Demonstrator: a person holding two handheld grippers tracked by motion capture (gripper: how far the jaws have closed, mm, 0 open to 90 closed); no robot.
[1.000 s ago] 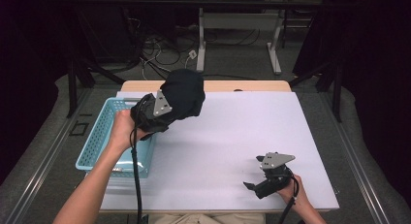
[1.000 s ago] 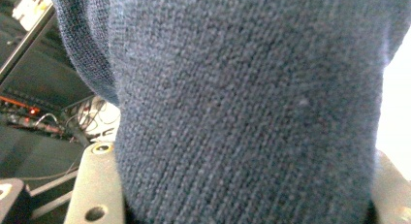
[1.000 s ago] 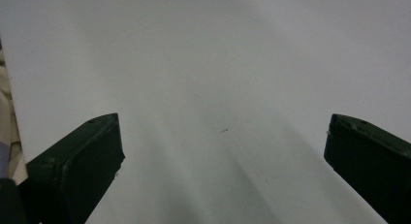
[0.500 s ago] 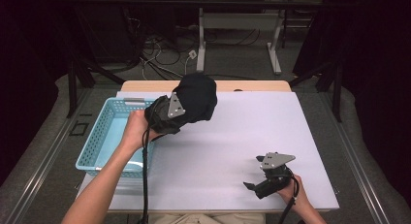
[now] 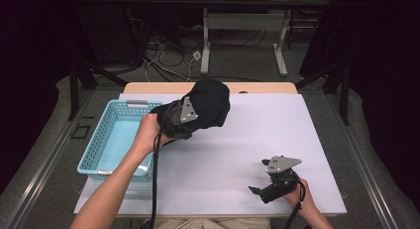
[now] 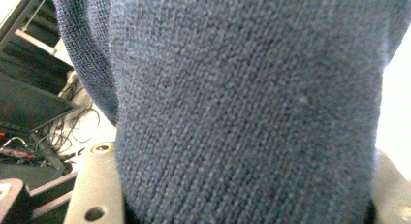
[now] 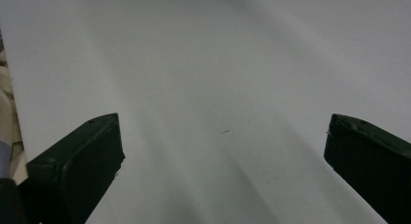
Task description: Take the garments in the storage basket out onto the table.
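A dark blue knit cloth (image 5: 212,101) hangs bunched in the air over the white table's (image 5: 277,125) back left part. My left gripper (image 5: 194,116) is shut on it, just right of the light blue basket (image 5: 97,143). In the left gripper view the knit cloth (image 6: 242,107) covers the jaws, with grey metal gripper parts showing at both lower corners. My right gripper (image 5: 263,191) rests low near the table's front right edge. Its jaws stand wide apart with nothing between them, and the right gripper (image 7: 223,132) looks along bare white tabletop.
The basket stands on the table's left side with nothing visible inside it. Beyond the far table edge lie cables (image 5: 163,50) on the floor and a white desk frame (image 5: 205,45). Dark curtains close in both sides.
My left gripper has carried the knit cloth to the right, from over the basket's far corner to over the white table. The right gripper has stayed put.
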